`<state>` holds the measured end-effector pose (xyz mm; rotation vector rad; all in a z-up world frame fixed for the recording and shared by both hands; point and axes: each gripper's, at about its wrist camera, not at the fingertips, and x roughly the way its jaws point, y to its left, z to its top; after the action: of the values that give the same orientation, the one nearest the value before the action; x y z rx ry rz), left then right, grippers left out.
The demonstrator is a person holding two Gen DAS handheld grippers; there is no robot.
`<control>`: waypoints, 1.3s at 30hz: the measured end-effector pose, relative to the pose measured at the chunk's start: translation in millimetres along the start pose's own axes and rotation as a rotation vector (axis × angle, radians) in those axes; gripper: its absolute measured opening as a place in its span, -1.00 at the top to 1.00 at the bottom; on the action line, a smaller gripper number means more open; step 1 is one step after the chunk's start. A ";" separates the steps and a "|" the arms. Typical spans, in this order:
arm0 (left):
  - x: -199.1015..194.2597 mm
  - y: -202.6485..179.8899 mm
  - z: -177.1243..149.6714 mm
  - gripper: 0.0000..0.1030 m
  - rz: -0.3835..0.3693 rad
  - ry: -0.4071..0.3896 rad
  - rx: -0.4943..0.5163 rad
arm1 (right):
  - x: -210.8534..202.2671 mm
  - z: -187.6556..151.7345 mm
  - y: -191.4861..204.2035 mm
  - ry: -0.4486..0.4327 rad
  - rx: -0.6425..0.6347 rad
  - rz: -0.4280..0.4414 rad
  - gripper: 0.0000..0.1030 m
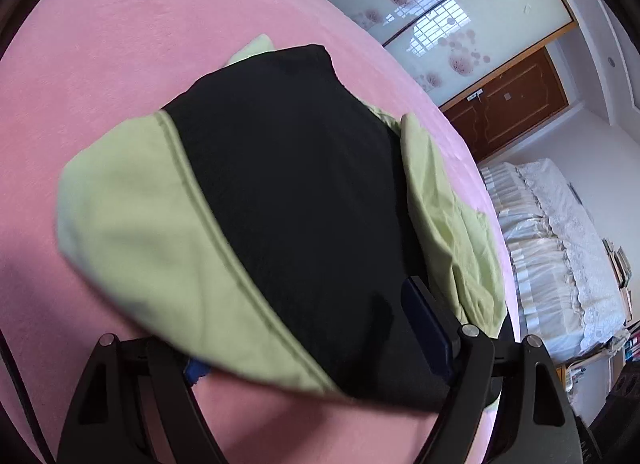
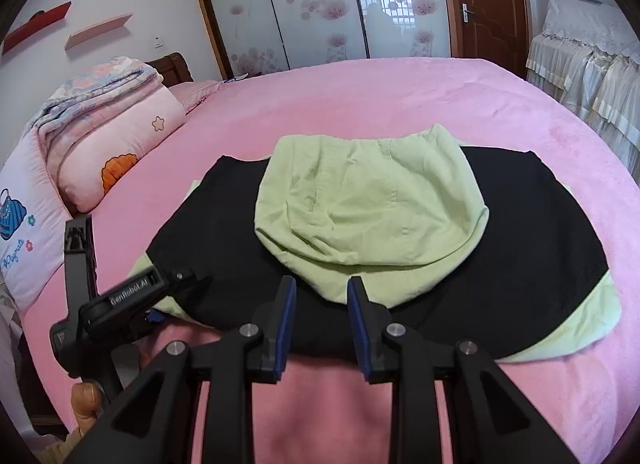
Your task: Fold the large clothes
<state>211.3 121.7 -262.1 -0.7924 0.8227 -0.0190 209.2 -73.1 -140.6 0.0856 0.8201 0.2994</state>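
A large black and pale-green cloth garment [image 2: 384, 232] lies spread on the pink-sheeted bed [image 2: 360, 103], partly folded. In the right wrist view its long axis runs across the bed, side to side, parallel to the near edge. A pale-green panel [image 2: 368, 207] is folded onto the middle of the black body, its rounded bulk toward the near edge and its straighter edge toward the far side. Pale-green ends [image 2: 580, 316] stick out from under the black at both ends of the garment.

The right tool [image 2: 322, 304] hovers just over the garment's near edge, at its middle. Its blue-padded fingers stand a narrow way apart with nothing clamped between them.

The left tool [image 1: 316, 340] is at the garment's left end, near its corner. Its fingers stand wide apart. One blue pad [image 1: 428, 324] lies against the black cloth, while the other is mostly hidden under the green hem [image 1: 248, 296], so the fabric lies between the fingers without being pinched. In the right wrist view that same tool shows blurred.

Folded floral quilts [image 2: 108, 135] are stacked at the head of the bed, well apart from the garment.
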 end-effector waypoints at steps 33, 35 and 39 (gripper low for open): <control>-15.2 -92.4 26.1 0.84 0.118 -0.167 0.205 | 112.8 7.8 -33.2 0.067 -0.009 -0.093 0.52; -17.3 -109.6 23.8 0.84 0.110 -0.179 0.244 | 112.0 7.0 -37.7 0.070 0.010 -0.072 0.52; -17.4 -146.6 16.4 0.84 0.090 -0.195 0.332 | 109.3 7.7 -46.5 0.080 0.039 -0.035 0.52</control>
<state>250.6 32.0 -150.5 -0.4359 0.6473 0.0019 295.8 -84.9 -221.5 0.0966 0.9063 0.2550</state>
